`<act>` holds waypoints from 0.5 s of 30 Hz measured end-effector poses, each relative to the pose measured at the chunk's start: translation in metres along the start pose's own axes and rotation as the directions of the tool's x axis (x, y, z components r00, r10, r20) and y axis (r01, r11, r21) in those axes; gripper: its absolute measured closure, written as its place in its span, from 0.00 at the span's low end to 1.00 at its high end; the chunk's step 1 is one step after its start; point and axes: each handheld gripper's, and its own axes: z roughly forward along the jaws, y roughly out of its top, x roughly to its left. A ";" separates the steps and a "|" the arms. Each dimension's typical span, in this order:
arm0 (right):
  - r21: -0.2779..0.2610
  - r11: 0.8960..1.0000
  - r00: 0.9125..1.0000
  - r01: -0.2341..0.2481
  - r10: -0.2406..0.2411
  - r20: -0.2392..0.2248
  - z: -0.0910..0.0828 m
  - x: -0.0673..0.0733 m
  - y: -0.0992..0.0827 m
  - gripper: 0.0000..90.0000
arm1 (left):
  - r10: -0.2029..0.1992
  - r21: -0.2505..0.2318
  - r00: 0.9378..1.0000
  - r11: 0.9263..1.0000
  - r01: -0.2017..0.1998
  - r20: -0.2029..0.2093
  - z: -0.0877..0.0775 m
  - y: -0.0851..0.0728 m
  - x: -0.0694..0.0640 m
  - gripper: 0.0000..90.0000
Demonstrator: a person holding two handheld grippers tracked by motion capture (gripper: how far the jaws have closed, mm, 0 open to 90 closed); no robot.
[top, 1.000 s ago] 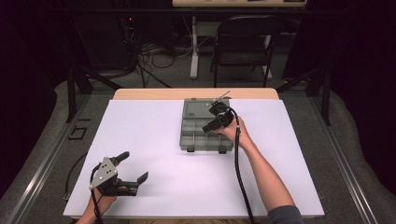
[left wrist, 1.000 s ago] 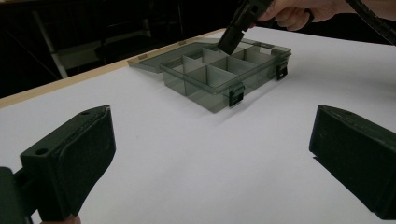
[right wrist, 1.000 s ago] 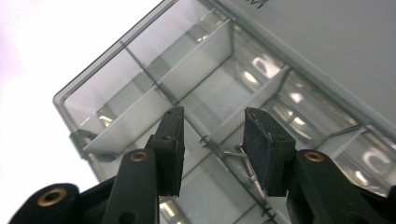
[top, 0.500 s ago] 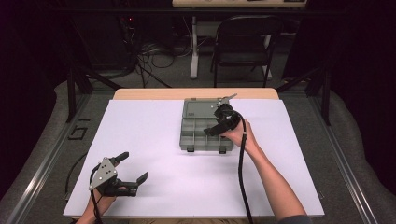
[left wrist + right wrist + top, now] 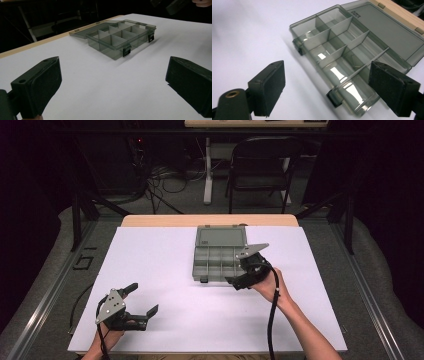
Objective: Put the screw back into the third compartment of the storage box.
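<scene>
A smoky transparent organizer box (image 5: 219,260) lies on the white table cover (image 5: 165,260), its lid (image 5: 221,237) folded flat behind it and its compartments empty. My right gripper (image 5: 239,276) hovers open at the box's near right corner, jaws pointing left. In the right gripper view the box (image 5: 342,57) lies just ahead of the right gripper (image 5: 327,87), with a front latch (image 5: 334,98) between the jaws. My left gripper (image 5: 142,299) rests open at the near left of the table, holding nothing. In the left gripper view the box (image 5: 122,37) lies far beyond the left gripper (image 5: 112,85).
The table's wooden far edge (image 5: 210,220) shows behind the lid. A black chair (image 5: 260,165) and cables on the floor (image 5: 165,175) lie beyond the table. Metal rails (image 5: 50,285) run along both sides.
My right gripper has drawn back from above the box toward the person, down to the box's near right corner. The left gripper has stayed in place.
</scene>
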 end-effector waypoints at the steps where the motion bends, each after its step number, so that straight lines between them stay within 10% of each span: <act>1: -0.014 1.000 1.000 0.007 -0.007 0.002 -0.005 0.004 -0.005 0.14 | 0.001 0.000 1.000 1.000 -0.001 0.000 0.000 0.000 0.000 0.00; 15: -0.136 0.991 0.999 0.008 -0.001 0.053 -0.044 0.033 -0.082 0.00 | 0.002 0.000 1.000 1.000 -0.002 0.000 0.000 0.000 0.000 0.00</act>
